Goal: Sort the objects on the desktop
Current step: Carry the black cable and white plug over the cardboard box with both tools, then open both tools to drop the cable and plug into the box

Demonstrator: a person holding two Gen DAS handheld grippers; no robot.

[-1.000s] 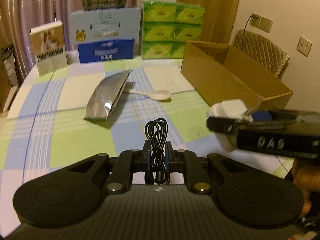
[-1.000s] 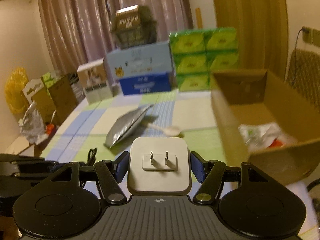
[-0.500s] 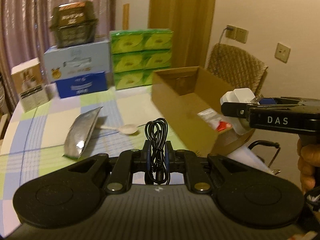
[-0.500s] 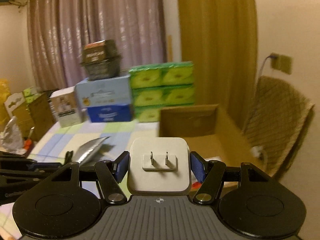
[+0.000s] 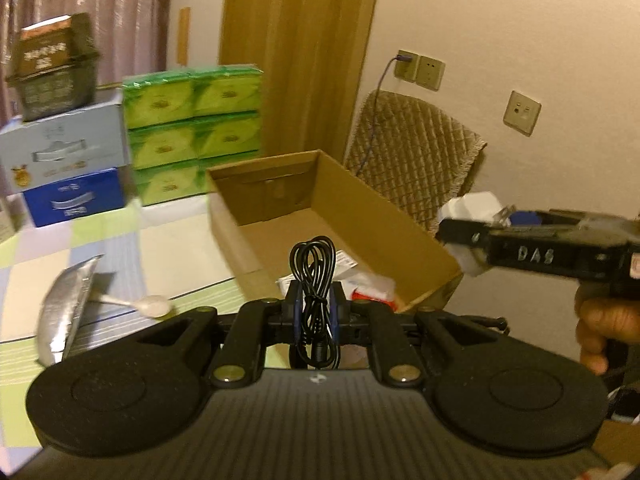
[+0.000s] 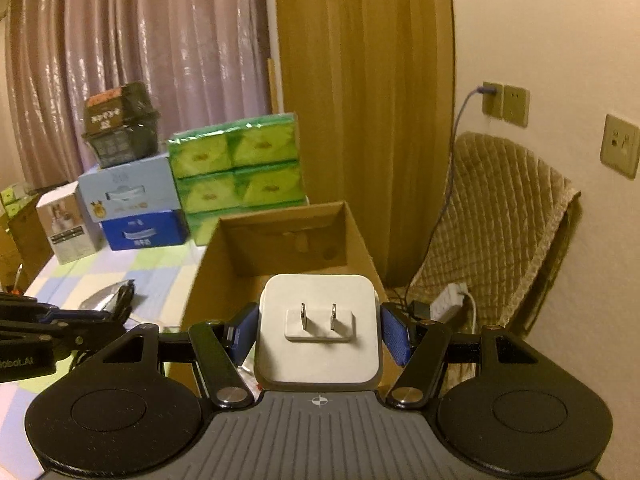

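Note:
My left gripper (image 5: 315,312) is shut on a coiled black cable (image 5: 314,276) and holds it in the air at the near end of an open cardboard box (image 5: 340,216). My right gripper (image 6: 319,334) is shut on a white two-prong charger plug (image 6: 319,340), raised at the box's (image 6: 280,236) near right corner. It shows from the side in the left wrist view (image 5: 472,226). A silver foil pouch (image 5: 62,312) and a white spoon (image 5: 148,306) lie on the checked tablecloth to the left. Packets (image 5: 372,286) lie in the box.
Green tissue packs (image 5: 192,132), a blue and white carton (image 5: 66,168) with a dark basket (image 5: 50,68) on top stand at the table's back. A small white box (image 6: 64,226) stands at the back left. A padded chair (image 6: 500,236) stands right of the table, with a power strip (image 6: 448,304) on the floor.
Both grippers have swung right and upward with their loads, from over the tablecloth to the cardboard box. The box now fills the middle of both views.

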